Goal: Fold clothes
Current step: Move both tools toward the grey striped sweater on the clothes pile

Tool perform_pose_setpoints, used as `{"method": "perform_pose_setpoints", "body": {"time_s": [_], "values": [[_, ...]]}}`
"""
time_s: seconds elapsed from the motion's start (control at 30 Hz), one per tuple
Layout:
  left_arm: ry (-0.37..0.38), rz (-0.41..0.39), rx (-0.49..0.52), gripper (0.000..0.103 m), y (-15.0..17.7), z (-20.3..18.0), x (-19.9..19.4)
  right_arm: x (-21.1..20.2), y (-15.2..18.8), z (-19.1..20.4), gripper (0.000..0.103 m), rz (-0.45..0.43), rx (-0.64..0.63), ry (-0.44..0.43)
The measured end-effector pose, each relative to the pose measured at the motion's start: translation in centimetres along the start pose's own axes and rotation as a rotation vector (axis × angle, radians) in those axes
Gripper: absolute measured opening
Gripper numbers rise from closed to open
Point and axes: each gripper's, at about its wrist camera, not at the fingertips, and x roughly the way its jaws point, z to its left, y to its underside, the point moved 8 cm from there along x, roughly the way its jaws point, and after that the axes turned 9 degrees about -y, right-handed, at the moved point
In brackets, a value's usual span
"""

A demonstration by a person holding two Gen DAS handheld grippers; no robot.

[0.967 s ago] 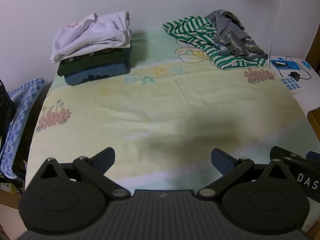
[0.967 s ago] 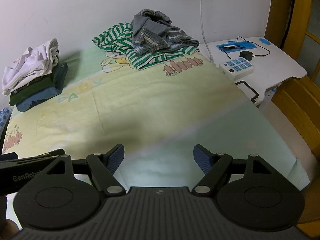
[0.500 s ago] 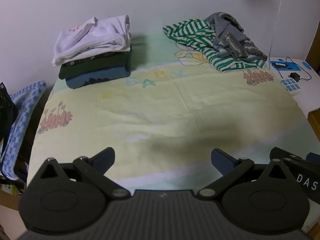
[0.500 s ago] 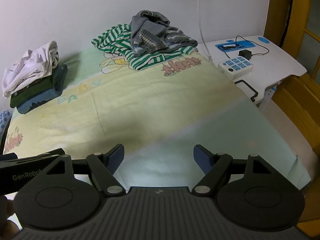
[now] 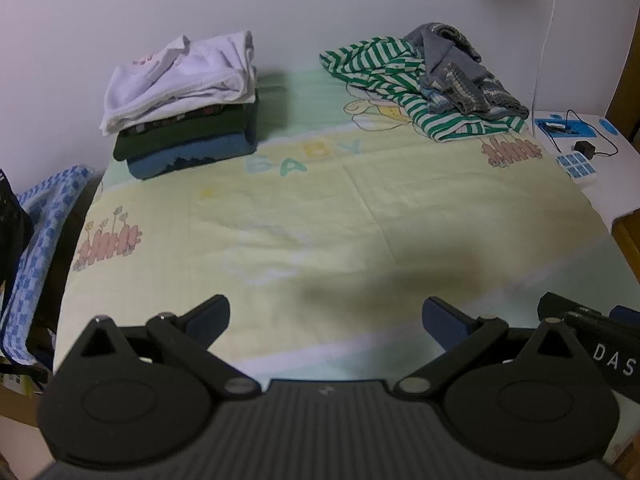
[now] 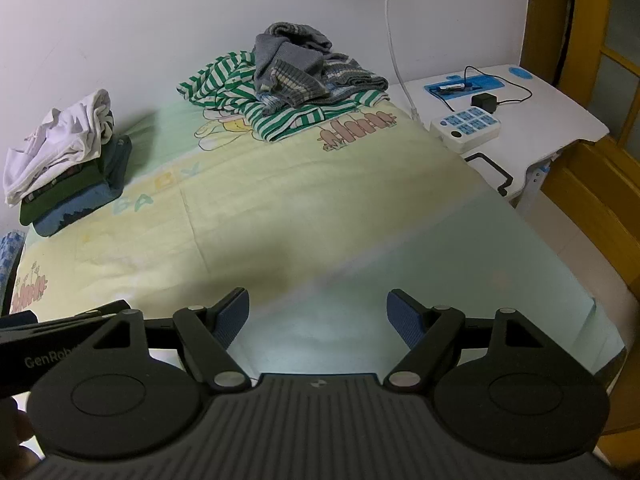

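Yellow and pale green, the bed [image 5: 320, 216] sheet lies flat under both grippers. The left gripper [image 5: 326, 312] and right gripper [image 6: 318, 312] hover over the near edge, jaws spread wide, holding nothing. Against the far wall sits the folded stack [image 5: 180, 104], a white top over dark green and blue layers. Well apart from it, at the far right corner, lies the unfolded heap: a striped shirt [image 5: 384, 76] with a grey sweater [image 5: 456, 68] bunched on top. The left view alone shows a blue checked cloth [image 5: 44, 240] hanging beside the bed's left edge. The right view alone shows the full white tabletop [image 6: 560, 112] with a power strip [image 6: 466, 128] and adapter [image 6: 484, 101], plus the wooden door [image 6: 588, 80] behind it.
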Motion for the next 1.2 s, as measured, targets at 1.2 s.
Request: {"method": "perform_pose_setpoints", "body": {"time_s": [1.2], "values": [[0.001, 0.123, -0.002, 0.102, -1.1, -2.1, 5.3, 5.0, -0.6, -1.5, 0.079, 0.075, 0.043, -0.007]]}}
